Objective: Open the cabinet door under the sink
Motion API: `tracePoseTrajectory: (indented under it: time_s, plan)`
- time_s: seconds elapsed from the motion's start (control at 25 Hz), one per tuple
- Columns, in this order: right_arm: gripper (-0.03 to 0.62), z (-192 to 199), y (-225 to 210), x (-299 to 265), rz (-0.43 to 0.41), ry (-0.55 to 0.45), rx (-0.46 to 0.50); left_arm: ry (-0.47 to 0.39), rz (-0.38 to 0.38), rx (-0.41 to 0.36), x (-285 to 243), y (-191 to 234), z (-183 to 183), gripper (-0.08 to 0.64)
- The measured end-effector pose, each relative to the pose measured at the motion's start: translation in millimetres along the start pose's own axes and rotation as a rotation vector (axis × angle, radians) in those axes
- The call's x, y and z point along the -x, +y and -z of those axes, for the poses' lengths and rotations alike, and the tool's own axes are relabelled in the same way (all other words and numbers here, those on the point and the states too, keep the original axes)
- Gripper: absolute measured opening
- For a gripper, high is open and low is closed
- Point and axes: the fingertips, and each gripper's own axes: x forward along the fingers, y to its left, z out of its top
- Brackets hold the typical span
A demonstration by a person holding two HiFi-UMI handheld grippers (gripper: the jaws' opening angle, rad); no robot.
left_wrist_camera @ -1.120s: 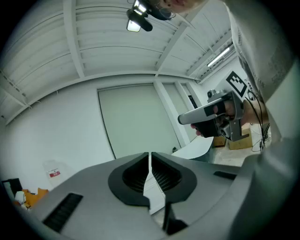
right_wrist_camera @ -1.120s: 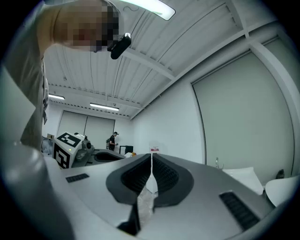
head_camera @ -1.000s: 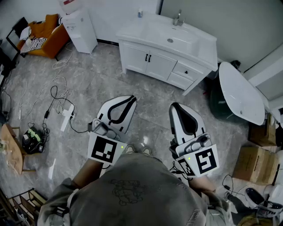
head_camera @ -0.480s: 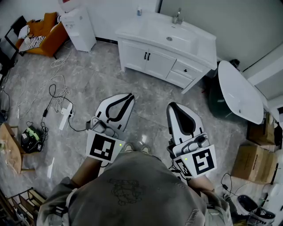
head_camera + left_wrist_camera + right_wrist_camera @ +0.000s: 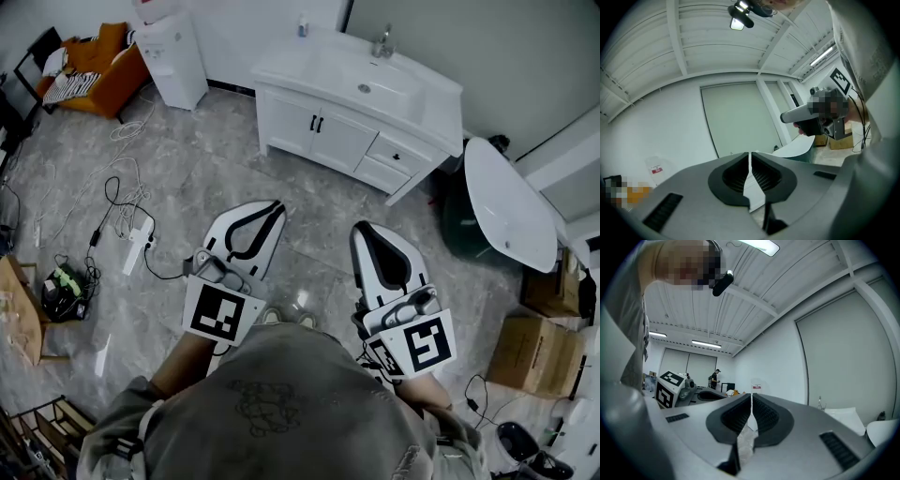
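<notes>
Presently both tools are held low in front of the person, side by side over the grey tiled floor (image 5: pixel 206 159) and well apart from the vanity.

Left tool (image 5: pixel 274 208): jaws together, with only a hairline seam between them in the left gripper view; nothing clamped.

Right tool (image 5: pixel 366 230): jaws likewise together in the right gripper view; nothing clamped.

Cabinet doors (image 5: pixel 339 141): a white pair under the sink (image 5: pixel 361 80), at the top of the head view, ahead of the tools. Both are shut and flush with the cabinet front. Their two black handles (image 5: pixel 316 123) sit side by side at the centre seam. Neither tool touches them.

Drawers (image 5: pixel 396 152): just right of the doors, shut.

Surroundings: a faucet (image 5: pixel 380 42) behind the basin, a white water dispenser (image 5: pixel 173 61) left of the vanity, an orange chair (image 5: pixel 98 56) further left, loose cables (image 5: pixel 122 202) on the floor, a white oval slab (image 5: pixel 511 202) right of the vanity and a cardboard box (image 5: pixel 539 352) at lower right
</notes>
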Motion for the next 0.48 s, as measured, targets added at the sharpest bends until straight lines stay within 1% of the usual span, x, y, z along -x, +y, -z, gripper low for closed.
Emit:
tracePoseTrajectory:
  time_s: [0.32,0.48]
  plan:
    - [0.032,0,9,-19,0.009,-0.003,0.006,0.003,0.0,0.003,9,17,9,0.032]
    - [0.032,6,20,-32,0.017,0.008,0.005,0.007,0.005,0.007,18,28,18,0.031]
